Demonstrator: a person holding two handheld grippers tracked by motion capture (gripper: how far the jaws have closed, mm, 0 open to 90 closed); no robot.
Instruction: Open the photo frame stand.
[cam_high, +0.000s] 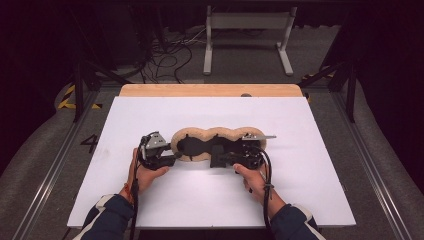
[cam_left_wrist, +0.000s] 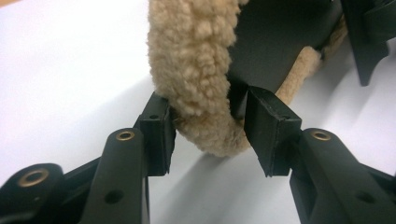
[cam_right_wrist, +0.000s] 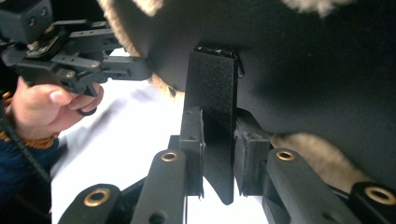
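Note:
A long black pad with a tan fleece rim (cam_high: 220, 134) lies flat on the white board (cam_high: 310, 165). My left gripper (cam_high: 172, 159) is at the pad's left end. In the left gripper view its jaws (cam_left_wrist: 208, 128) are shut on the thick fleece rim (cam_left_wrist: 191, 60), one pad outside it and one on the black inner face. My right gripper (cam_high: 216, 159) is at the pad's front edge near the middle. In the right gripper view that gripper (cam_right_wrist: 219, 140) is shut on a black strap (cam_right_wrist: 212, 88) that hangs off the pad. The left gripper (cam_right_wrist: 140, 67) and its hand (cam_right_wrist: 46, 102) show there too.
The white board rests on a wooden table whose far edge (cam_high: 210, 90) shows behind it. Beyond the table are a grey metal stand (cam_high: 247, 22) and loose cables (cam_high: 165, 55) on the floor. Bare board lies to either side of the pad and behind it.

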